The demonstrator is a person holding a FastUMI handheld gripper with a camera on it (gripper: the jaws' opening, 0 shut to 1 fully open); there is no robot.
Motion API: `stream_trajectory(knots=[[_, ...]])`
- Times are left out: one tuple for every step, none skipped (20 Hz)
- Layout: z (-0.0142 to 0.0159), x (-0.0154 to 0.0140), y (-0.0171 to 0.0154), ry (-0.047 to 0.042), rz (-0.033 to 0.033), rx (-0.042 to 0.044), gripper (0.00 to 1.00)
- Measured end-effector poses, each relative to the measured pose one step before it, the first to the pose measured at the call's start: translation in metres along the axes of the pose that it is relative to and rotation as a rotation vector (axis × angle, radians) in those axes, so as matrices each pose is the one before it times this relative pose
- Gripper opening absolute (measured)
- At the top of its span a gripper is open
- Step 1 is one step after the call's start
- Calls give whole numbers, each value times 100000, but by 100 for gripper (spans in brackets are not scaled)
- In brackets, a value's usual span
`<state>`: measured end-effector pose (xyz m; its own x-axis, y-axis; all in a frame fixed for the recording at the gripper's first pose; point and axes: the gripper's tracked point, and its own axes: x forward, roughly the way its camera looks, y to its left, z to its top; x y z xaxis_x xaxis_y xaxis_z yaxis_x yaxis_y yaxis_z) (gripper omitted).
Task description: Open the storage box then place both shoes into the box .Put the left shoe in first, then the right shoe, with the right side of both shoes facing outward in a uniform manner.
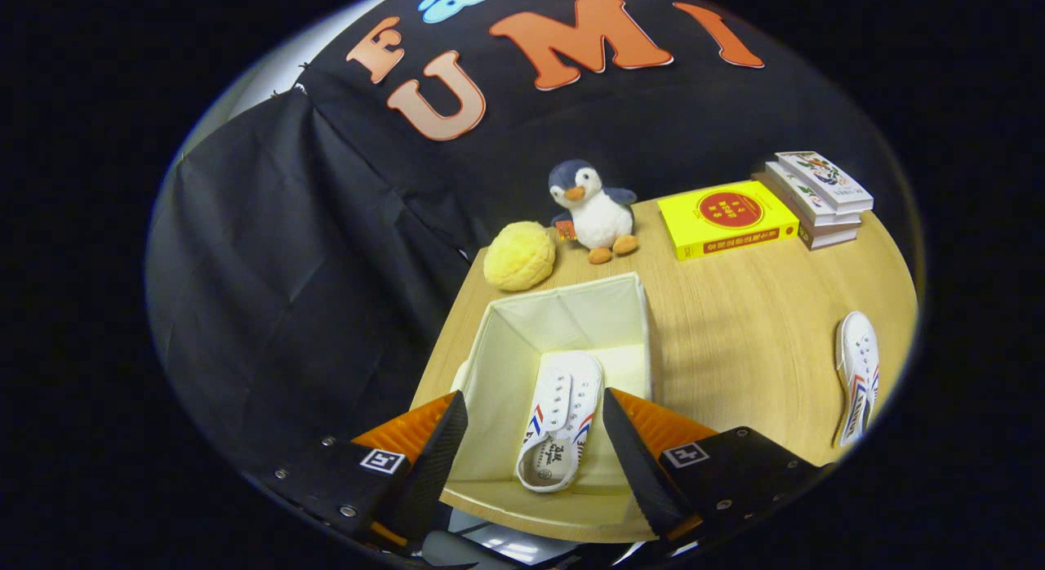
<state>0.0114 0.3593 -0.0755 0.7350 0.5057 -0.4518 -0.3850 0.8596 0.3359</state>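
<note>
The cream fabric storage box (571,309) stands open on the wooden table, right below my fingers. One white shoe (560,427) with red and blue stripes lies inside it on the box floor, toe pointing away from me. My gripper (535,439) hovers above the box, open, its fingers standing well apart on either side of that shoe without touching it. The second white shoe (857,374) lies on the table far to the right of the box, toe away from me.
Beyond the box sit a yellow round plush (519,256) and a penguin toy (592,211). A yellow book (727,219) and a stack of books (820,196) lie at the back right. Bare wooden table (735,341) stretches between the box and the second shoe.
</note>
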Motion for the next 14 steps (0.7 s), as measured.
stream_trajectory(knots=[[890, -1123, -1357, -2010, -1143, -476, 99], [576, -935, -1598, -1480, -1554, -555, 99], [528, -817, -1870, -899, -2088, -222, 98], [298, -669, -2088, -433, -2547, 127, 99], [127, -792, -2294, 40, -2780, 109, 99], [229, -618, -2118, -292, -2912, 256, 99], [130, -393, -2219, -207, -2688, 451, 99], [9, -313, -2188, 211, -2327, 453, 99], [-26, -153, -2003, 693, -1876, 648, 98], [-166, -107, -1912, 972, -1539, 821, 98], [-75, -252, -1695, 771, -1095, 1287, 99], [-142, -74, -1654, 885, -785, 1716, 99], [-157, -146, -1656, 952, -1338, 1326, 99], [-266, -37, -1819, 989, -2127, 561, 99]])
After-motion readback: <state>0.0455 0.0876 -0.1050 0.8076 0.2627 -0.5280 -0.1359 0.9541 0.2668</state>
